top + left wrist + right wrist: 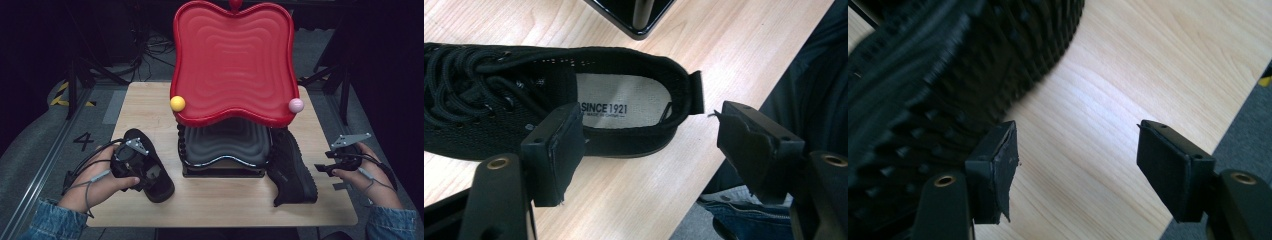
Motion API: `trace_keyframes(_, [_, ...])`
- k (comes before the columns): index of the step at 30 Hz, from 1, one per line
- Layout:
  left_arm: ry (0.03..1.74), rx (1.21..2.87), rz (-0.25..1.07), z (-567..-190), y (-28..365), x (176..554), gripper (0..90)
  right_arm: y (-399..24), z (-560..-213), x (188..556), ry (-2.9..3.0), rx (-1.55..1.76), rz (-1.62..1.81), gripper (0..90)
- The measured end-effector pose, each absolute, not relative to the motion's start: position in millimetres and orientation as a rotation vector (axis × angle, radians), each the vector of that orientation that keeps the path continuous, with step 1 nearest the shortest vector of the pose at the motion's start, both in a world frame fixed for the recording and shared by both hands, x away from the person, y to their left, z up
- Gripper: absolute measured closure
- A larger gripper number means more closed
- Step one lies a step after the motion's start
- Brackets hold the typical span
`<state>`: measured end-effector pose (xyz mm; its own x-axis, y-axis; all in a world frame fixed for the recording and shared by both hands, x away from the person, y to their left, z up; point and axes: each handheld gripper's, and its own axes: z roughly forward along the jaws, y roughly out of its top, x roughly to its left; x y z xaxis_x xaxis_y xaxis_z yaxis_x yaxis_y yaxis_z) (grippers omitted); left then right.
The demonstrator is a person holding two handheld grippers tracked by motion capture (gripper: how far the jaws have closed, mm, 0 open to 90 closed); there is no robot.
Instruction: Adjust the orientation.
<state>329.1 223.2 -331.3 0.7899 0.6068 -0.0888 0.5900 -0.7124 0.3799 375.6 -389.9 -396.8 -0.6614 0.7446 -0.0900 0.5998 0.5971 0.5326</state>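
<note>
A black lace-up shoe (159,184) lies on the wooden table (225,200) at the left, its pale insole (624,102) facing up. My left gripper (140,165) hovers over its heel end, open. In the left gripper view the left gripper (649,145) has one pad (556,150) beside the shoe's (499,115) side wall and the other out past the heel, near the table edge. A second black shoe (292,167) lies on its side at the right. My right gripper (322,162) stands open just right of it. The studded sole (948,75) is next to the right gripper's (1075,160) left pad (998,165).
A big red wavy tray (232,60) is propped upright over a black base (225,150) at the table's middle. A yellow ball (177,103) and a pink ball (296,105) sit at its lower corners. Bare wood runs along the table's front edge.
</note>
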Motion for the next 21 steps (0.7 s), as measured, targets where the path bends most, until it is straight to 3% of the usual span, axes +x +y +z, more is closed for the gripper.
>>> trace_keyframes(7, [0.902,2.617,0.018,-325.1,218.5,329.2,24.7,-389.4,-398.5,375.5,2.525,1.095,0.688,33.9])
trace_keyframes(11, [0.903,2.6,0.056,-320.5,215.5,329.4,22.7,-389.6,-399.5,375.9,2.522,1.094,0.69,33.7])
trace_keyframes(21, [0.877,2.607,0.04,-316.3,204.7,328.9,29.4,-391.2,-400.6,376.1,2.53,1.105,0.688,33.1])
